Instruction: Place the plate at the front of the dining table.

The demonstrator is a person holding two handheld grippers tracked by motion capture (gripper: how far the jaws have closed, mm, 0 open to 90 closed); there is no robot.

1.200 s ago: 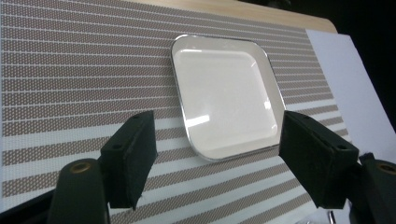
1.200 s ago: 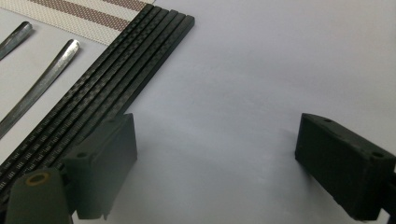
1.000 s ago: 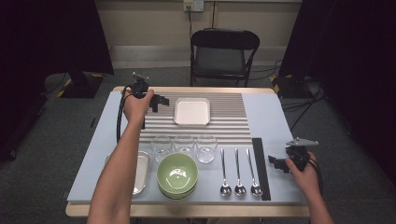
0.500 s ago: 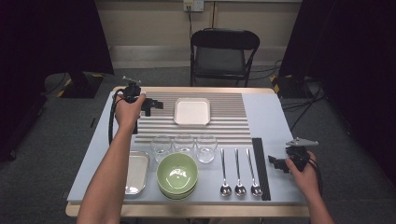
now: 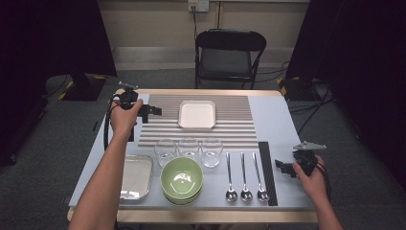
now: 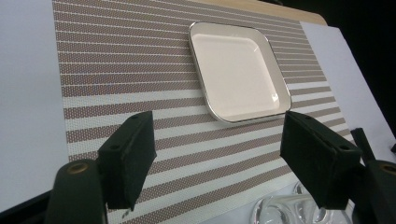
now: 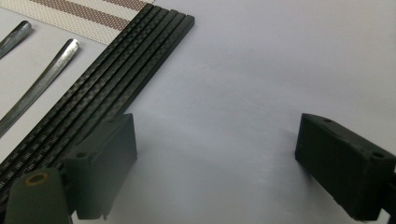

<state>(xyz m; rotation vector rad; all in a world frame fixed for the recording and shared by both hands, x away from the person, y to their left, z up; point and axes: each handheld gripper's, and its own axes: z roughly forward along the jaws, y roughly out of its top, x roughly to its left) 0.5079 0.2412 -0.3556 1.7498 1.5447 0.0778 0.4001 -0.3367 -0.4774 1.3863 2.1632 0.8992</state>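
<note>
High view: your left arm stretches forward, left gripper (image 5: 152, 111) wide open and empty beside the white tray (image 5: 197, 114); your right gripper (image 5: 283, 166), also agape, holds nothing near the black strip (image 5: 267, 171).

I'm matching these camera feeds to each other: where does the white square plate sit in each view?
High view: white square plate at upper centre, on the striped mat.
Left gripper view: upper centre-right, beyond the open jaws.
Right gripper view: not in it.
Shared landmark: the striped mat, whose corner also appears at top left in the right gripper view.
</note>
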